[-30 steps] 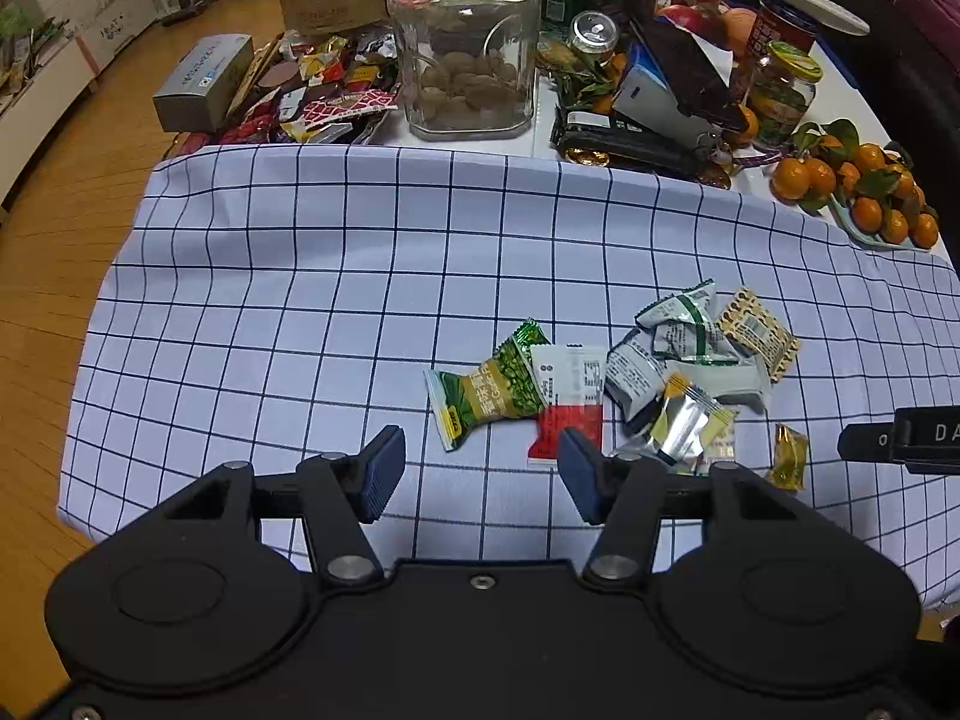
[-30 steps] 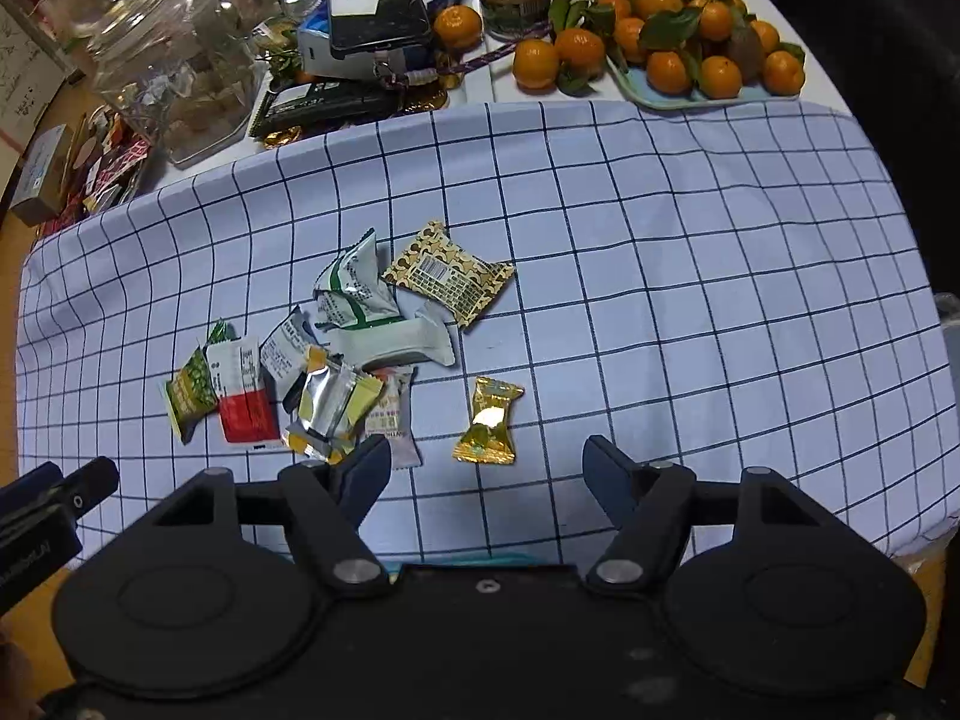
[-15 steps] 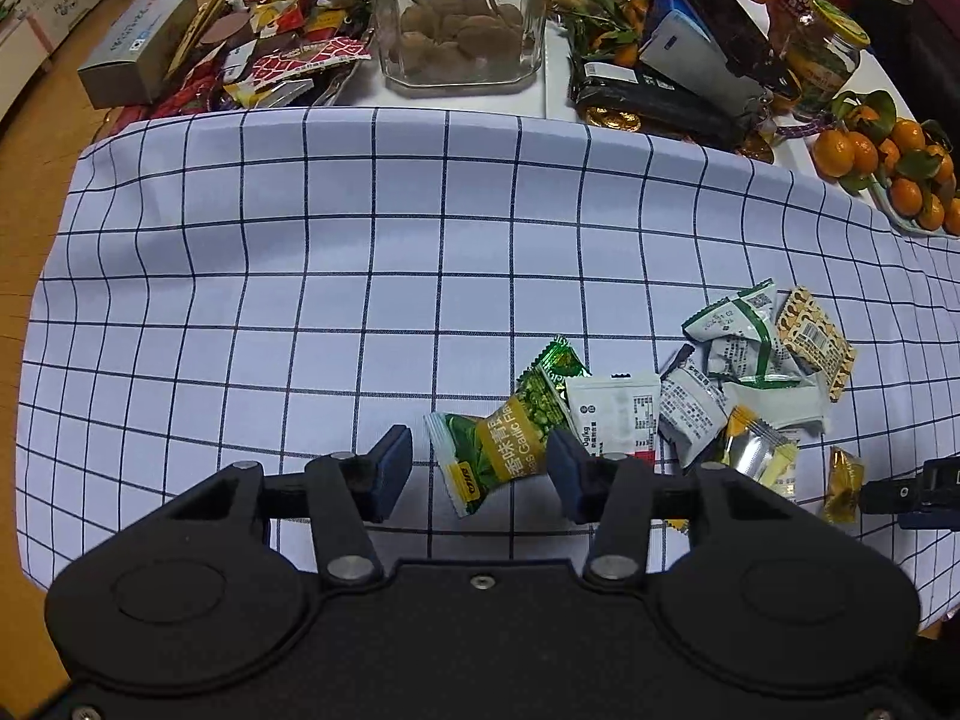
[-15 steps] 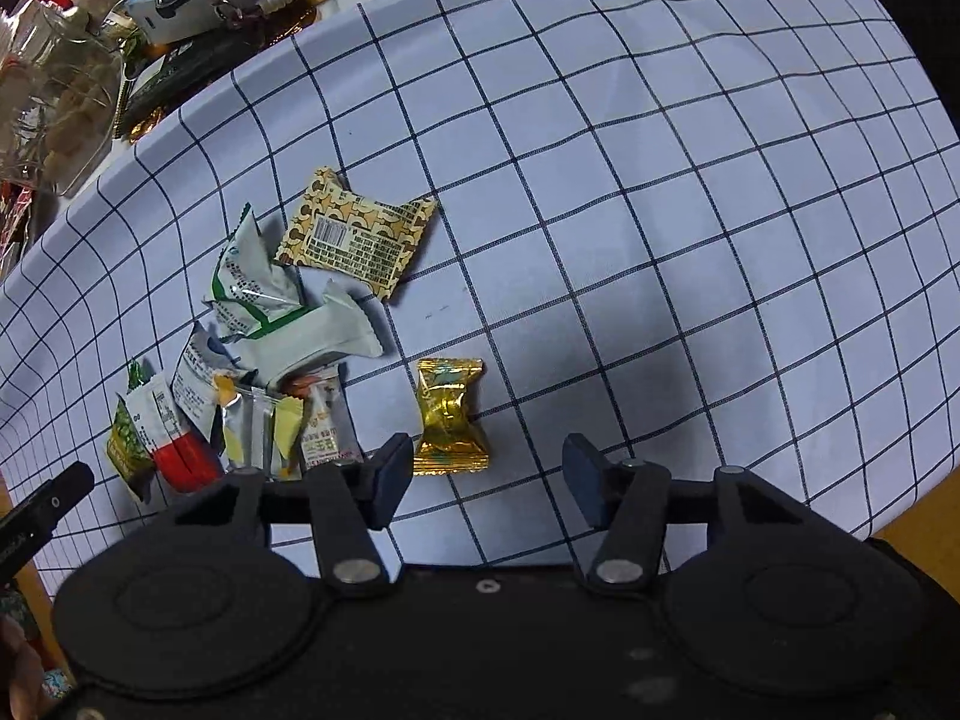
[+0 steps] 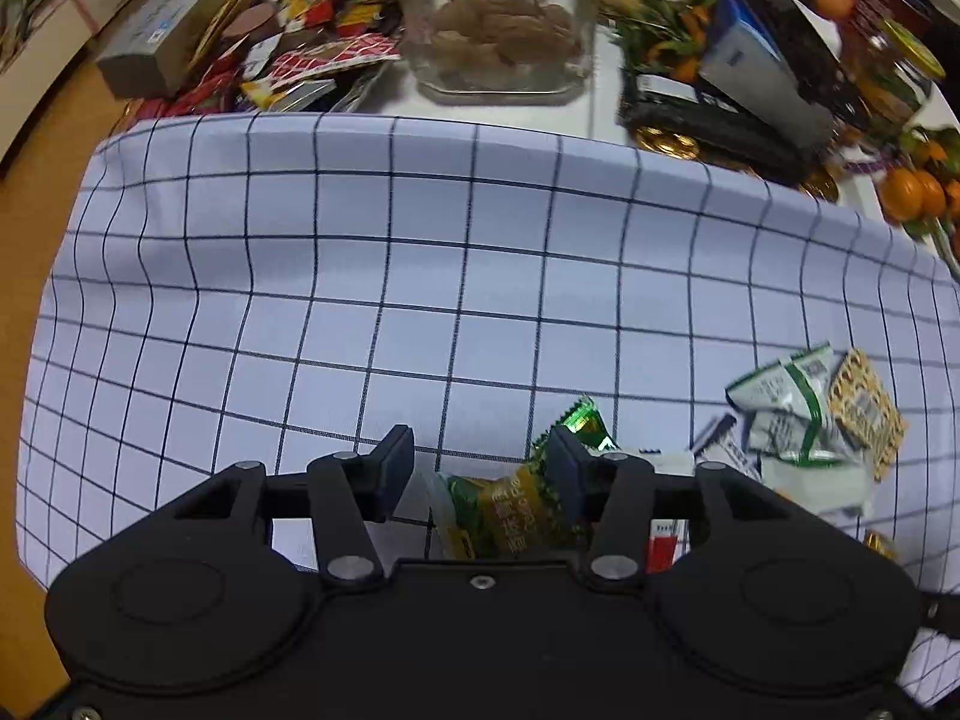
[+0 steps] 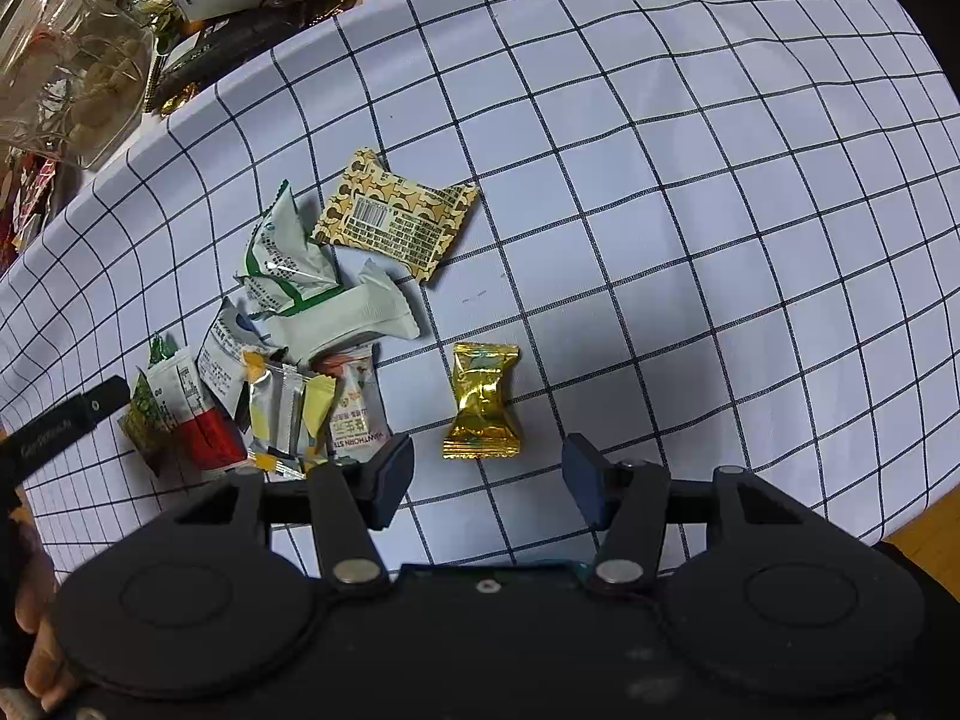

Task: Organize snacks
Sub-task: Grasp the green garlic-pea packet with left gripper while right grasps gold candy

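Left wrist view: left gripper (image 5: 480, 471) fingers apart, just narrowed – green snack packet (image 5: 510, 510) between them at lower centre, unclamped. Right wrist view: right gripper (image 6: 487, 477) fingers apart, just narrowed – gold candy (image 6: 483, 402) just above gap, checked cloth (image 6: 690, 210).

Gold candy wrapper (image 6: 483, 401) shiny foil; checked tablecloth (image 6: 690, 192) matt cloth; jar (image 5: 498, 18) clear glass.

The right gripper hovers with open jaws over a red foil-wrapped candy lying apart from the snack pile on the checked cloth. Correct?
Not quite: the candy is gold, not red. The right wrist view shows the right gripper with open jaws over a gold foil-wrapped candy that lies on its own on the white checked cloth, apart from the pile of snack packets.
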{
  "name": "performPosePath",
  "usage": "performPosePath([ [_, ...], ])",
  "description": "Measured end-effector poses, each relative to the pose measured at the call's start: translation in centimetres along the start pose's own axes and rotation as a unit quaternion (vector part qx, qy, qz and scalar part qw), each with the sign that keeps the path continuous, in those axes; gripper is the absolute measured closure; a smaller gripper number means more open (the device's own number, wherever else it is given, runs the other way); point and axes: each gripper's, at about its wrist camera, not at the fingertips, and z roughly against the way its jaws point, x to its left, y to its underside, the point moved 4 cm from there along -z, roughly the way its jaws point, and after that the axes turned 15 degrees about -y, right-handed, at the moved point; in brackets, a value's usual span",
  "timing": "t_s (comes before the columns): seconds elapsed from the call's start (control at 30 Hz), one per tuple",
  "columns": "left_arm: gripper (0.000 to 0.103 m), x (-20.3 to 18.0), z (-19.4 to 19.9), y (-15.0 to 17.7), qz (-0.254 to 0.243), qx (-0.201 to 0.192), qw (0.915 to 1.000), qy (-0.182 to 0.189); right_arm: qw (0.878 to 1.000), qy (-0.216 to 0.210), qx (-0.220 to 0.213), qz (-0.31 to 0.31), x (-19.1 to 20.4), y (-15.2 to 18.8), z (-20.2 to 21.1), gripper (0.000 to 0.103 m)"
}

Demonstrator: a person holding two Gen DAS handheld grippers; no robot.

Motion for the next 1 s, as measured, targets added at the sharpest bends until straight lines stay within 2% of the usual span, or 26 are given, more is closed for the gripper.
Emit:
performPosePath([
  [0.1,0.048,0.9,-1.4,-0.5,0.036,0.029,0.9985,-0.028,1.0,0.001,-0.011,0.016,0.2,-0.1,0.6,0.045],
  [0.2,0.048,0.7,-2.8,-0.2,0.023,0.045,0.9966,-0.065,0.999,0.015,-0.026,0.024,0.0,-0.3,1.1,0.045],
  [0.27,0.048,0.5,-3.4,0.3,0.01,0.055,0.9959,-0.072,0.999,0.015,-0.025,0.022,-0.2,-0.3,1.2,0.045],
  [0.4,0.049,0.1,-3.7,1.6,-0.011,0.067,0.9962,-0.054,1.0,0.003,-0.015,0.016,-0.6,0.0,1.2,0.045],
  [0.57,0.049,0.2,-3.0,3.3,-0.04,0.071,0.9961,-0.034,0.999,0.02,-0.023,0.015,-0.8,0.0,1.2,0.045],
  [0.8,0.049,2.9,-1.5,4.2,-0.048,0.039,0.9975,-0.033,0.999,0.029,-0.024,0.023,-0.4,-0.1,0.3,0.047],
  [0.97,0.049,4.6,0.2,4.6,-0.077,0.018,0.9969,0.006,0.997,0.058,-0.023,0.042,0.5,-0.1,-1.5,0.05],
  [1.0,0.049,4.6,0.9,4.8,-0.089,0.012,0.9958,0.017,0.997,0.062,-0.02,0.044,0.6,-0.1,-1.9,0.053],
])
